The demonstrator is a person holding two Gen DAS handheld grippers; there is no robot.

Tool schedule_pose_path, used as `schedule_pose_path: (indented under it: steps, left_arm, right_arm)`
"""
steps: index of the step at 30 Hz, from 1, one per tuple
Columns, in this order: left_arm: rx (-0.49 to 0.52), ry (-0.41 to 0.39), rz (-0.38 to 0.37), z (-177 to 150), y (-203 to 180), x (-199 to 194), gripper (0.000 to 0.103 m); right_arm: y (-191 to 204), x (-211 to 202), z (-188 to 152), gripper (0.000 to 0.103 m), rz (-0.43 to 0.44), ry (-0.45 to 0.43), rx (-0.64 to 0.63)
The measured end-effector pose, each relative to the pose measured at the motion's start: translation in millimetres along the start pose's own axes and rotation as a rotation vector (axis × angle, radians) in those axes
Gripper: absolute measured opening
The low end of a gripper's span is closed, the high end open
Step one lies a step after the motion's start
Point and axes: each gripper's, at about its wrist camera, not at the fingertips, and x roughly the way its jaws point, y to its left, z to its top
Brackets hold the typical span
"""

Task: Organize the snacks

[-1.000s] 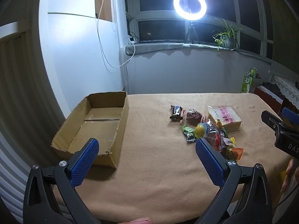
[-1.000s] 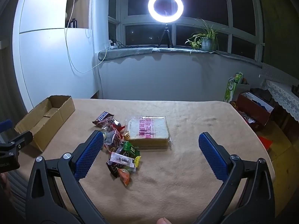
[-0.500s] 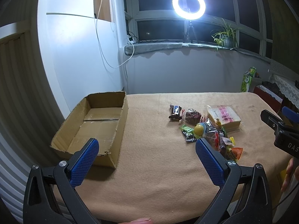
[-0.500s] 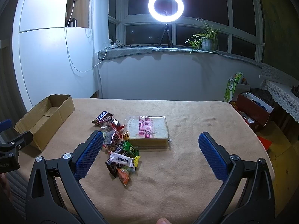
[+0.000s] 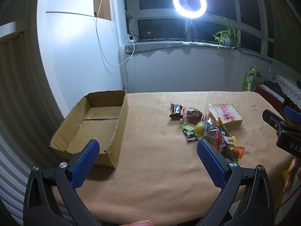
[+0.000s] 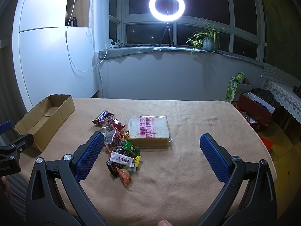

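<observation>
An empty cardboard box [image 5: 97, 124] [image 6: 43, 116] lies open at the table's left end. A wrapped bread slice pack [image 6: 148, 131] [image 5: 224, 114] rests mid-table, with a chocolate bar [image 6: 102, 115] [image 5: 175, 111] and several small wrapped snacks [image 6: 122, 156] [image 5: 216, 135] piled beside it. My left gripper [image 5: 146, 160] hovers open near the table's front edge, between box and pile, holding nothing. My right gripper [image 6: 151, 154] is open too, above the front of the table, with the snack pile by its left finger [image 6: 90, 154]. Each gripper shows at the edge of the other's view.
A tan cloth [image 6: 188, 160] covers the table. Behind it are a white wall, a windowsill with a ring light [image 6: 166, 5] and a potted plant [image 6: 207, 37]. Bags and a red box [image 6: 255, 109] stand on the floor at right.
Both views have shifted only slightly; the snacks and box lie where they were and both grippers stay open.
</observation>
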Motion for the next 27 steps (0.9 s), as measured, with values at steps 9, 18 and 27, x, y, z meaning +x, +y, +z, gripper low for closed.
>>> schedule_pose_path:
  steps: [9,18,27]
  left_arm:
    - [-0.002,0.001,0.001,-3,1,0,0.103]
    - [-0.002,0.007,-0.002,-5,1,2,0.103]
    - [0.026,0.221,-0.155,-51,-36,62,0.103]
  right_arm:
    - [0,1,-3,0.103,-0.001,0.001,-0.004]
    - [2,6,-12,0.103,-0.001,0.014,-0.016]
    - [-20,45,-73,0.103,0.016,0.256,-0.027]
